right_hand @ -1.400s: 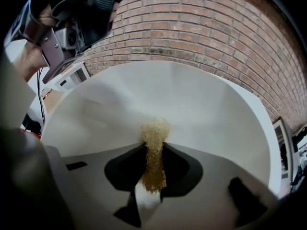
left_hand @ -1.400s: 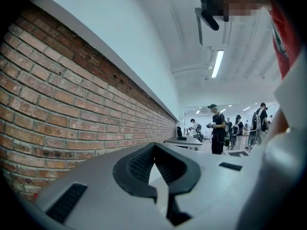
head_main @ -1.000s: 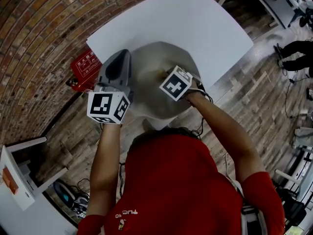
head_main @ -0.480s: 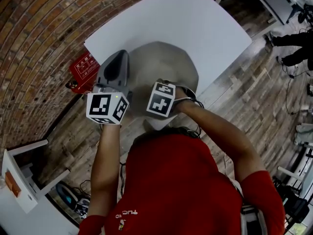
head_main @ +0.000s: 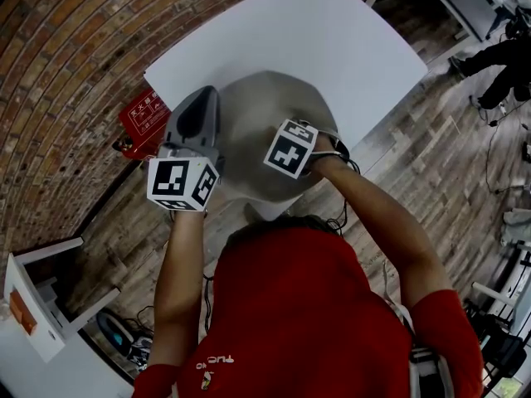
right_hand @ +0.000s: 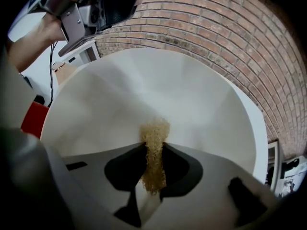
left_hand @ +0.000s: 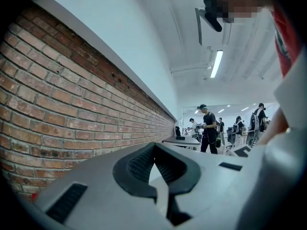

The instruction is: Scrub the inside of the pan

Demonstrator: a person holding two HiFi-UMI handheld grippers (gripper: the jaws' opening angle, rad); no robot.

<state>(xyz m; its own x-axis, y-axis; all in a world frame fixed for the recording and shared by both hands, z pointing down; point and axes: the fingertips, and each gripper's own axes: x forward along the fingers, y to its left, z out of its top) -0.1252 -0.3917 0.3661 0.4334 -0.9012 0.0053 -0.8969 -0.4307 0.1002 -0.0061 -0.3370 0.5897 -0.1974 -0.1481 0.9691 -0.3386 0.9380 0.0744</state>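
Gaping pale pan (right_hand: 158, 92) (scrubber (right_hand: 154, 128) in right claw (right_hand: 154, 151))

- Even, moderate indoor light, partly from a ceiling strip lamp (left_hand: 217, 63)
- Strong fisheye bending, dark vignetted corners
- Closest surfaces soft, out of focus

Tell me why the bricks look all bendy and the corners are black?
Head view: the wide lens curves the brick wall and table edges. Left gripper view: brick rows fan out, corners go black. Right gripper view: black corners too; the right tool blurs up close, its scrubber looks clearer.
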